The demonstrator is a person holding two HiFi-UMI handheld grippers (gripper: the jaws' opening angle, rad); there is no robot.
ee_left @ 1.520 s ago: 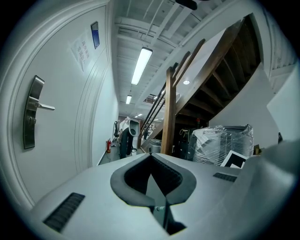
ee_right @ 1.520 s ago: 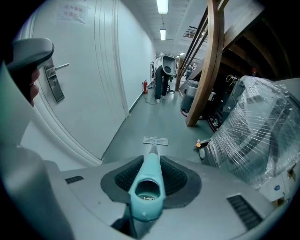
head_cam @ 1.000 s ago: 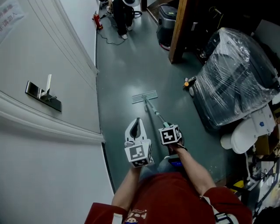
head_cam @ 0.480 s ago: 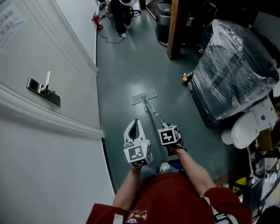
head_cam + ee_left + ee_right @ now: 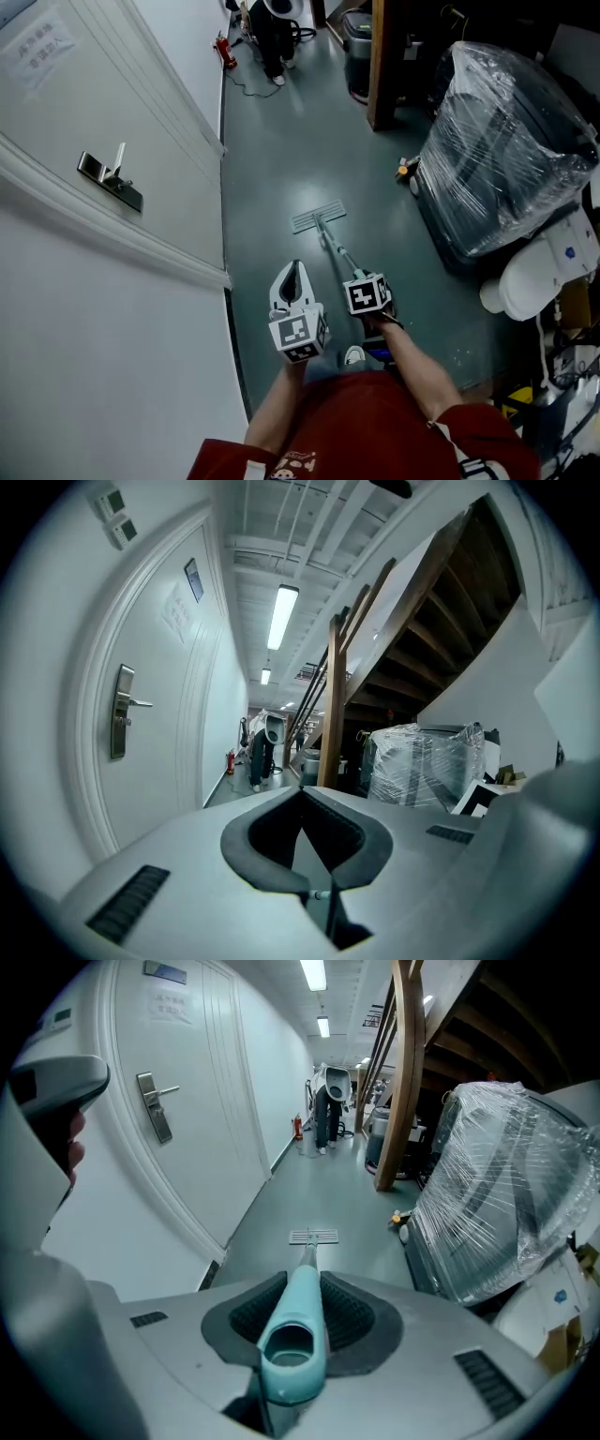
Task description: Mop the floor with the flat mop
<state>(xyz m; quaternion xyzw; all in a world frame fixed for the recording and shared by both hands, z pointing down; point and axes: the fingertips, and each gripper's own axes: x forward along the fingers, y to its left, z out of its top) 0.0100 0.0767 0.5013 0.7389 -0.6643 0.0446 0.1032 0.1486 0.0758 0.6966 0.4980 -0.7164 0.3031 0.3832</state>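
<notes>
Flat mop (image 5: 328,234) lies out ahead on the grey-green floor (image 5: 281,150) of a narrow corridor. Mop head (image 5: 319,217) is flat on the floor, far from the person and roughly mid-corridor. To its left is the white door (image 5: 94,103); to its right, a plastic-wrapped bundle (image 5: 506,141), well apart from it.

Handling, as a judgement:
- Looks light. The mop handle (image 5: 336,248) is a thin, stiff pole, and the pale teal grip end (image 5: 292,1335) is smooth plastic, hollow at the tip.
- The head is thin and flat and likely pivots at the joint, so it should slide easily but may flip if lifted or pushed too steeply.
- A smooth grip could twist inside a clamp. One hold at the near end gives reach but weak steering; a second hold lower on the pole would steady it.
- Nothing about it looks fragile.

Right hand-held gripper (image 5: 360,277): clenched on the teal grip at the near end of the handle. In the right gripper view both dark pads press its sides (image 5: 300,1321), and the pole runs straight away to the mop head (image 5: 313,1236).

Left hand-held gripper (image 5: 294,270): jaws brought together at the tips with nothing between them (image 5: 305,836). It is raised just left of the handle, not touching it, and pointing down the corridor.
</notes>
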